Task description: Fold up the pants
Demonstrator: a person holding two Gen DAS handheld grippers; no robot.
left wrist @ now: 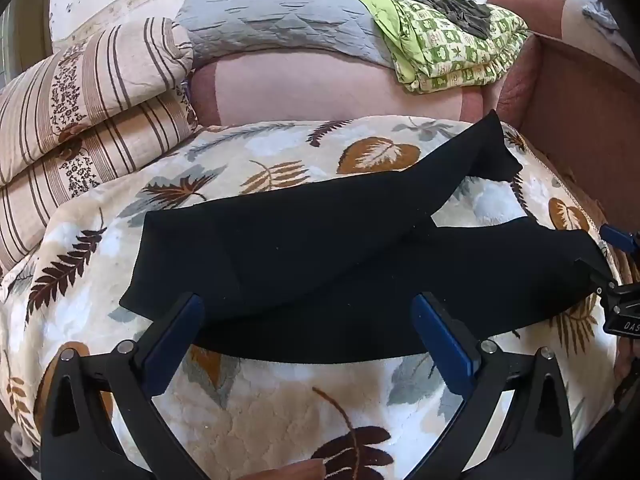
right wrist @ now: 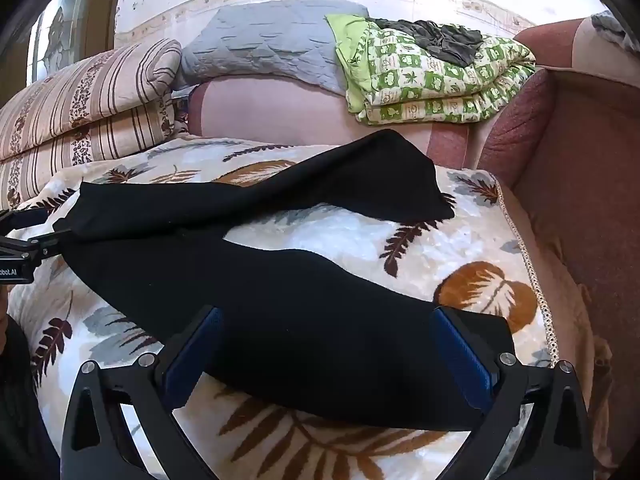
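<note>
Black pants (left wrist: 320,248) lie spread on a leaf-patterned blanket (left wrist: 280,400), waist at the left and the two legs splayed apart toward the right. My left gripper (left wrist: 308,304) stands open over the near edge of the waist part, with black cloth showing between its blue pads (left wrist: 176,340). In the right wrist view the pants (right wrist: 280,280) run from the left to the near right. My right gripper (right wrist: 328,314) is open astride the end of the near leg. Each gripper shows at the side edge of the other view: the right gripper (left wrist: 608,260), the left gripper (right wrist: 44,226).
Striped pillows (left wrist: 80,112) are stacked at the left. A grey quilt (left wrist: 272,16) and a folded green blanket (left wrist: 452,48) with a dark garment on it lie along the pink sofa back (left wrist: 320,88). The brown armrest (right wrist: 580,180) rises at the right.
</note>
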